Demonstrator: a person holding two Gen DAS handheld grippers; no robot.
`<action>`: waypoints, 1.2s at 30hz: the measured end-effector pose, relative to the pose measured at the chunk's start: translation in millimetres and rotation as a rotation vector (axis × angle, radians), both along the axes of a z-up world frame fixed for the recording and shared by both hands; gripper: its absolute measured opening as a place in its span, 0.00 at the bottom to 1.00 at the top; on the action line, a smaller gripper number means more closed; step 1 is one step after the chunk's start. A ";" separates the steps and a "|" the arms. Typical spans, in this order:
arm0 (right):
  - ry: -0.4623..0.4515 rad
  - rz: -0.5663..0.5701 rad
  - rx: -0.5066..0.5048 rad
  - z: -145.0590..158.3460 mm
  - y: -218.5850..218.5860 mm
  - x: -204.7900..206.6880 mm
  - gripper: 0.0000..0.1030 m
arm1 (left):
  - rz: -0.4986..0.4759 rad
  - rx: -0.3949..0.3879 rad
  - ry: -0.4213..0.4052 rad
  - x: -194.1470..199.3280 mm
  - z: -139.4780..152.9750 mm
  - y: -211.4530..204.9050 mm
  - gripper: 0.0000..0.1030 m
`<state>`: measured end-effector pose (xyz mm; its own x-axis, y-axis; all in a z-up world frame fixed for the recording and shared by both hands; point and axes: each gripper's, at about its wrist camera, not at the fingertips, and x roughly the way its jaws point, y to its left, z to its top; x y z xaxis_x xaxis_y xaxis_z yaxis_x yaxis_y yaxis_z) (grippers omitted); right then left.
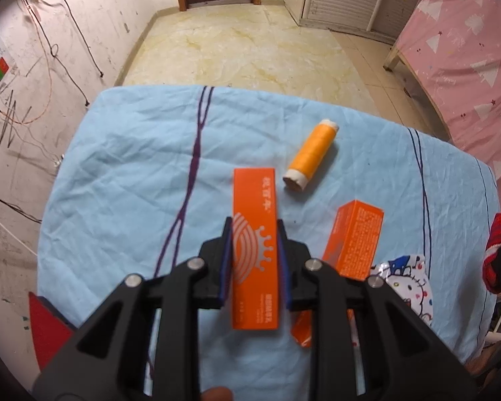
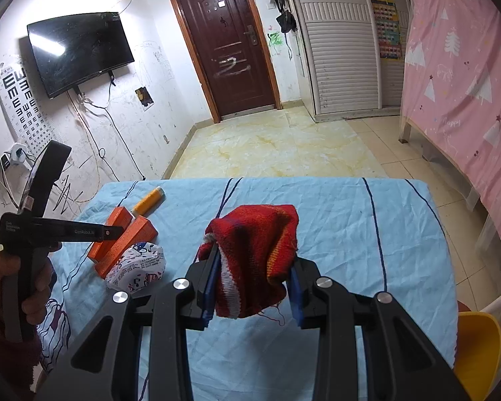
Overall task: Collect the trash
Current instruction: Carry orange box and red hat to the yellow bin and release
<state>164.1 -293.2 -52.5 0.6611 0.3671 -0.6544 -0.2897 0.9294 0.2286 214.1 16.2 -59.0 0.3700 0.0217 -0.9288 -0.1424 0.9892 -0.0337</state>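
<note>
Left gripper point(image 1: 255, 234): its jaws are clamped on the long sides of a flat orange cardboard carton point(image 1: 255, 247), held clear above the table covered in a light blue creased cloth point(image 1: 123, 173).
Carton slip risk: the pads bear only on the narrow edges of the orange carton, so thin card could buckle or twist out if the squeeze eases; this is my judgement.
Carton print: white Chinese characters at the far end, a white arc-and-crown emblem in the middle, small white text near the close end; none of it is sharp enough to read.
Orange thread spool point(image 1: 312, 155): lies on its side on the cloth beyond the carton, well apart from both tools; being round, a knock would likely roll it off the edge.
Second orange box point(image 1: 354, 244): rests on the cloth just right of the held carton, with dense small print too fine to read.
Crumpled white cartoon-printed wrapper point(image 2: 137, 265): touching the boxes; Hello Kitty faces are recognisable, and the small characters are unreadable.
Tool marking: "GenRobot.AI" reads on the left tool's finger in the right view.
Right gripper point(image 2: 252, 277): jaws pinching a red knitted rag with a white stripe point(image 2: 254, 254), lifted over the table.
Rag risk: loose threads hang below and could snag.
Yellow plastic bin point(image 2: 477, 351): at the lower right beside the table, probably the drop point; a long carton could catch its rim.
</note>
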 end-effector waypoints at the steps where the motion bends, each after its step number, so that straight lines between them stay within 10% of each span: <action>1: -0.001 -0.002 0.001 0.1 -2.0 0.4 0.28 | 0.001 -0.006 -0.002 -1.4 -0.3 -0.9 0.21; 17: -0.068 -0.103 0.058 15.0 -63.7 -27.6 0.28 | -0.118 0.004 -0.102 -25.9 44.8 -61.5 0.21; 36: -0.088 -0.358 0.102 0.2 -199.1 -89.8 0.28 | -0.460 0.024 -0.142 -59.1 70.2 -236.4 0.21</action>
<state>74.4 -492.2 -52.4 0.8113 0.1634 -0.5613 0.0261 0.9490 0.3141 155.0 -220.1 11.2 0.4691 -0.1536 -0.8697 0.3146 0.9492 0.0020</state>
